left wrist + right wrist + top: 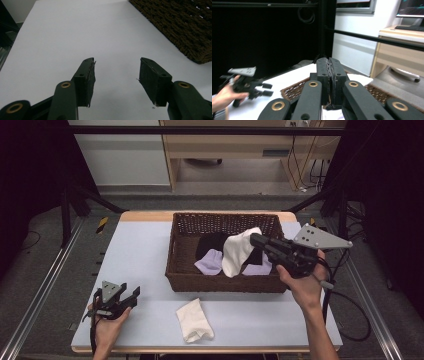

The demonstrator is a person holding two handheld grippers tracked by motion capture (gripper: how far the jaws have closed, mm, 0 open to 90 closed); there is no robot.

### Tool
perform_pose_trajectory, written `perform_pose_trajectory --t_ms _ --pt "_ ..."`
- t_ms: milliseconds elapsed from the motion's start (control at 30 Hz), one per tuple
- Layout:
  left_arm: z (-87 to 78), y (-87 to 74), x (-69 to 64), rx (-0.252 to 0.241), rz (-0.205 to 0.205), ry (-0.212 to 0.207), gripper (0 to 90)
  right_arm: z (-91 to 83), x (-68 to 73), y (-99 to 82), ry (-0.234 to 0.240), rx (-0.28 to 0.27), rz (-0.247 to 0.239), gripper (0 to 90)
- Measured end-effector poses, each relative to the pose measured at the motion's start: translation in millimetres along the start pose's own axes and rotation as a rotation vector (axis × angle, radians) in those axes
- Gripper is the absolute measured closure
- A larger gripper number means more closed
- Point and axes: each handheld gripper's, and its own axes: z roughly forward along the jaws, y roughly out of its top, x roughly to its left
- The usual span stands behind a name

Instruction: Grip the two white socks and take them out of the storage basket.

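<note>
One white sock [194, 321] already lies on the tabletop [135, 255], well apart from both hands. A second white sock [239, 251] hangs pinched in the closed fingers of the right gripper [256, 240], lifted above the basket [177, 251]. The left gripper [116, 75] rests half open, nothing between its fingers. Purple and black socks lie below the right fingers, so I'd say the sorting is partway through.
</note>
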Motion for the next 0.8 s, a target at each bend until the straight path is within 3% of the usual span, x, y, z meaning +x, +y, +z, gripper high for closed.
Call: perform_pose_trajectory --t_ms 133,300,400,433,467,500,533,600,667,700,800 --pt "-1.0 0.3 0.1 -0.006 -0.002 -0.001 45.2 -8.1 15.6 -18.0 0.042 0.048 0.001 87.7" --pt "-1.7 0.7 -0.7 -0.009 -0.001 -0.001 45.2 -13.9 25.1 -32.7 0.069 0.081 0.010 87.7" --pt "-2.8 0.9 -0.5 -0.012 -0.006 -0.003 45.1 -17.6 29.8 -58.2 0.074 0.130 0.034 87.7" --pt "-2.9 0.9 -0.4 -0.013 -0.008 -0.002 45.1 -17.6 29.8 -58.2 0.074 0.130 0.034 87.7" --pt "-2.9 0.8 -0.4 -0.016 -0.009 -0.003 45.1 -16.8 29.3 -74.5 0.073 0.168 0.057 87.7" --pt "-2.9 0.7 -0.4 -0.015 -0.010 -0.003 45.1 -16.8 29.3 -74.5 0.073 0.168 0.057 87.7" --pt "-2.8 0.6 -0.5 -0.015 -0.010 -0.004 45.1 -15.3 27.9 -92.1 0.066 0.207 0.081 87.6" --pt "-2.7 0.6 -0.8 -0.011 -0.008 -0.003 45.1 -14.9 27.0 -98.9 0.066 0.218 0.093 87.6" --pt "-2.2 0.3 -1.1 -0.011 -0.008 -0.003 45.0 -12.4 23.2 -125.3 0.051 0.271 0.125 87.5" --pt "-2.0 0.1 -1.4 -0.010 -0.008 -0.004 45.0 -12.4 23.2 -125.3 0.051 0.271 0.125 87.5" --pt "-1.6 -0.3 -1.6 -0.007 -0.007 -0.005 45.0 -11.3 19.7 -151.9 0.040 0.319 0.166 87.4"
